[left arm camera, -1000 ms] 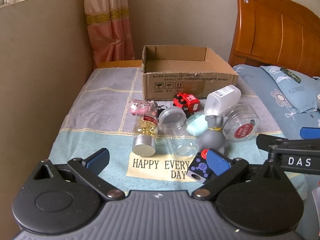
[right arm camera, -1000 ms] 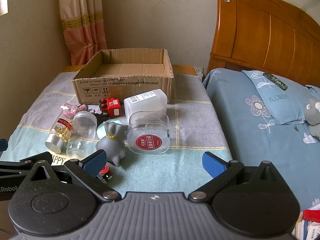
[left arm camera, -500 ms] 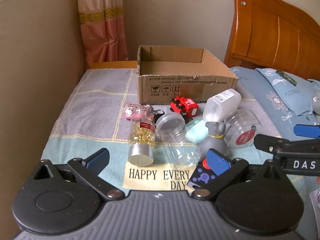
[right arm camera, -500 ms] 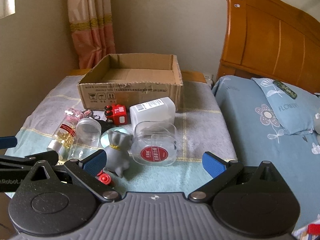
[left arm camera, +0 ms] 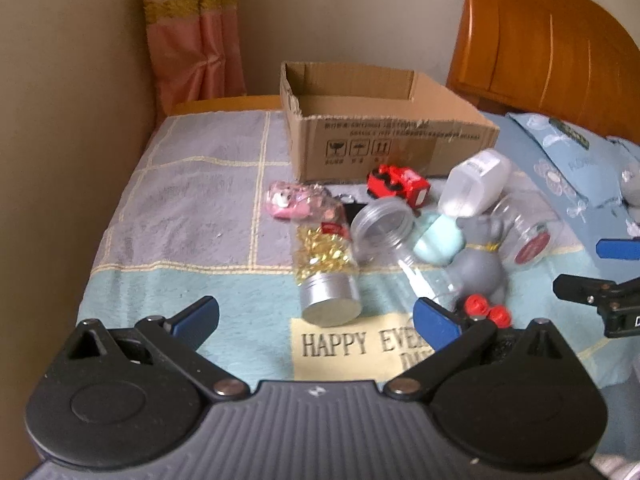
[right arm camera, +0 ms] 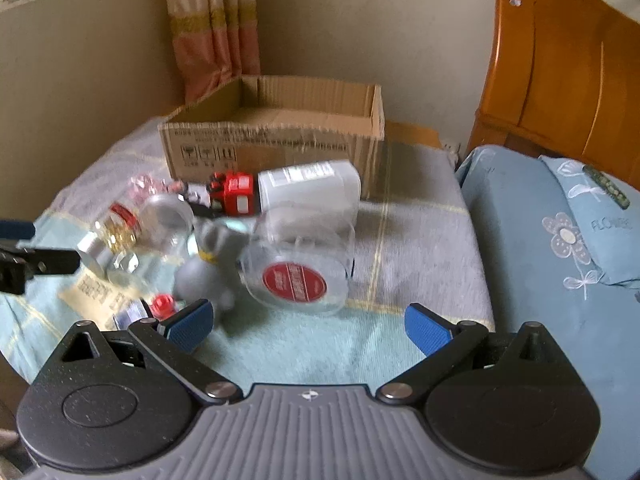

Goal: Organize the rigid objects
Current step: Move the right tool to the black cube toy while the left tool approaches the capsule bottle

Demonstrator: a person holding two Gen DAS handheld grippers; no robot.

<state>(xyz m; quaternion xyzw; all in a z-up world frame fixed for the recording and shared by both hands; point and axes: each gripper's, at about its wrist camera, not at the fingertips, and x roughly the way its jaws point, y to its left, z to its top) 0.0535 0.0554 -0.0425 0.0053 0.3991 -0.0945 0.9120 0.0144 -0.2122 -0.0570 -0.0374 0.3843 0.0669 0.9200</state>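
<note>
I see both spread, empty: left gripper [left arm camera: 316, 320] behind silver-capped capsule jar [left arm camera: 325, 276], right gripper [right arm camera: 306, 324] behind red-labelled clear plastic tub [right arm camera: 298, 268].

Left gripper [left arm camera: 316, 318]: advanced toward the gold-bead bottle [left arm camera: 326, 276], now nearer its silver cap. Right gripper [right arm camera: 306, 322]: advanced toward the clear jar with red label [right arm camera: 296, 268]. Both views: newly blurred, clutter larger.
</note>
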